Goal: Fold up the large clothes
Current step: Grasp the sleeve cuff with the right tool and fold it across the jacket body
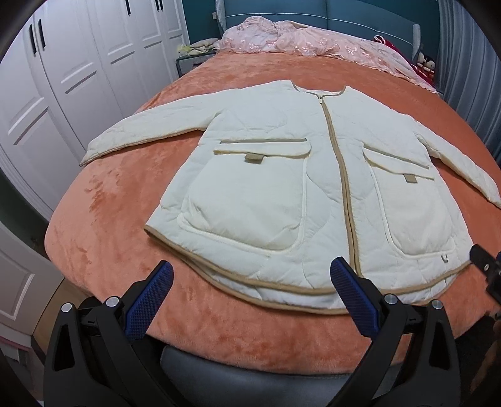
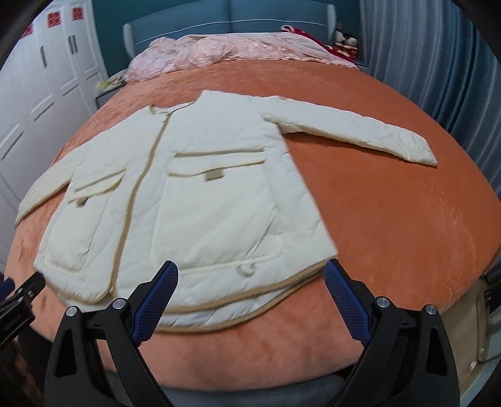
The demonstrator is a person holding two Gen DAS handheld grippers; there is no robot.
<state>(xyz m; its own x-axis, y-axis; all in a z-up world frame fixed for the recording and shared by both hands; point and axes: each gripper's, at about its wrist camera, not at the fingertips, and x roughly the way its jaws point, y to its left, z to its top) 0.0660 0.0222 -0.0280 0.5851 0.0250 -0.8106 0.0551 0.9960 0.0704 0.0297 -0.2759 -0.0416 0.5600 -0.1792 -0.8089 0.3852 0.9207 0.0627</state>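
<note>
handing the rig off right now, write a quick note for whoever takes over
Left gripper: open, holding nothing, poised at the near hem by the zipper.
Right gripper: open, holding nothing, at the near hem on the jacket's right side.
The white jacket lies flat, front up and zipped, on the orange bedspread, both sleeves spread out to the sides.
Done: jacket laid out. No fold made yet.
Left: fold the sleeves in, then fold the body. A pink quilt is bunched at the head of the bed, clear of the jacket.

1. A home bedroom: a large bed (image 1: 125, 250) under an orange blanket, with a teal headboard (image 1: 360, 18).
2. White wardrobe (image 1: 78, 62) alongside; pink quilt (image 1: 313, 40), curtains (image 2: 422, 62), plush toys (image 1: 426, 62).
</note>
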